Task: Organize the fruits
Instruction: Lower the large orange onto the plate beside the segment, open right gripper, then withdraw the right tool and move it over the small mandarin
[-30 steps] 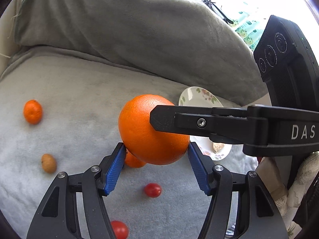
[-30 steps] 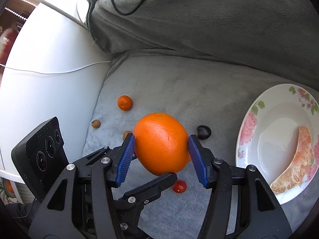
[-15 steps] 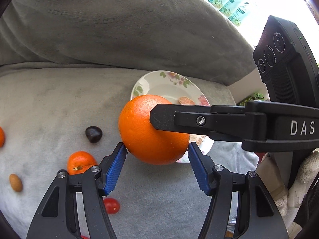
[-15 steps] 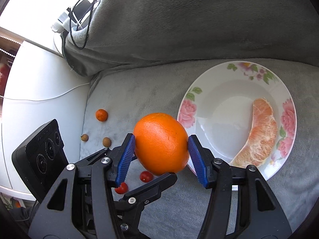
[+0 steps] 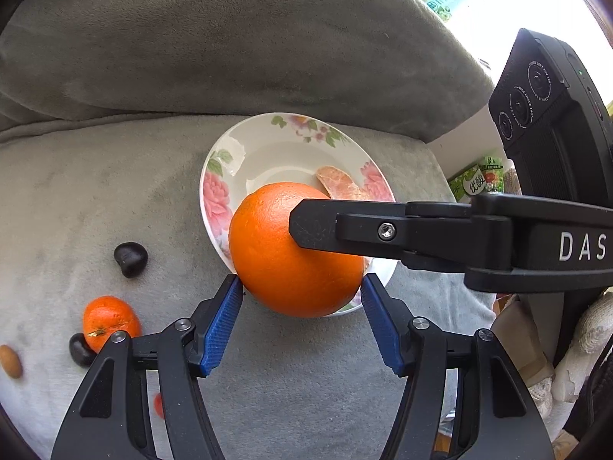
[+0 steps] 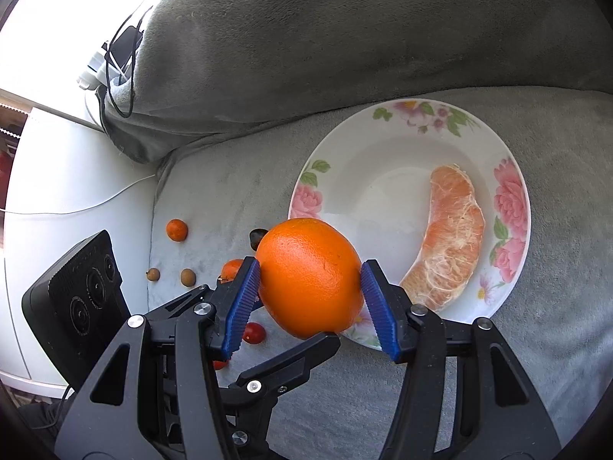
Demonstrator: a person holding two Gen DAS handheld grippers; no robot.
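Note:
A large orange [image 5: 291, 257] [image 6: 308, 276] is held in the air between both grippers, above the near rim of a floral plate [image 5: 245, 153] [image 6: 367, 176]. My right gripper [image 6: 309, 281] is shut on it, blue pads on its two sides. My left gripper [image 5: 300, 299] has its pads at the orange's lower sides; its left pad touches, the right pad is at the edge. A peeled pomelo segment [image 6: 448, 237] [image 5: 339, 186] lies on the plate.
On the grey sofa cushion [image 5: 95, 191] lie a small mandarin [image 5: 109, 320], two dark chestnuts [image 5: 130, 258], a brown nut [image 5: 9, 360], cherry tomatoes [image 6: 253, 332], and a kumquat [image 6: 176, 229]. The sofa back [image 5: 230, 38] rises behind. A white side table [image 6: 69, 176] stands left.
Both grippers have carried the orange to the right, from over the loose fruit to over the plate's near rim. The grip on the orange looks unchanged.

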